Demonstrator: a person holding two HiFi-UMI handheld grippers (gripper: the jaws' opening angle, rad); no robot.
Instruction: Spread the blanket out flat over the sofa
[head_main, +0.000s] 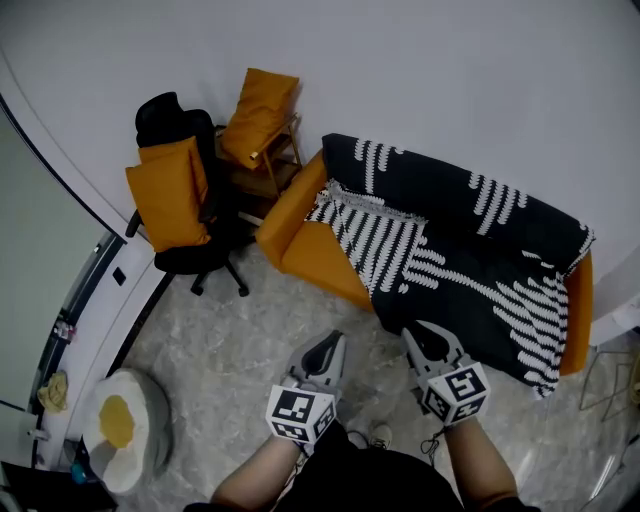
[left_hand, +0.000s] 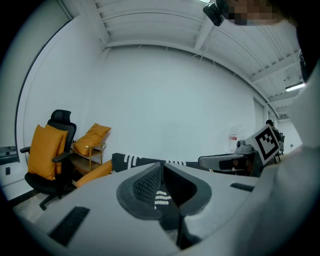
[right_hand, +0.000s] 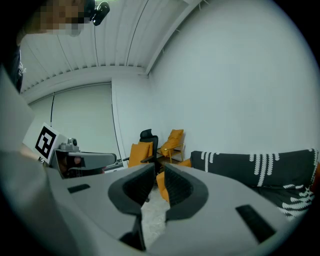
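The orange sofa (head_main: 296, 222) stands on the grey marbled floor (head_main: 225, 335), a black-and-white blanket (head_main: 470, 235) covering most of it. A black office chair (head_main: 185, 258) and a white round thing (head_main: 130, 430), perhaps a pouf, share the floor.

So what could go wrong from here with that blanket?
1. A striped flap lies folded back on the blanket near the sofa's bare orange end; tugging the wrong edge might bunch it more.
2. At the other end the blanket hangs low over the sofa's front; a hard pull could drag it off.
3. The left claw is shut, the right claw slightly open, both empty; a grab may miss the cloth.
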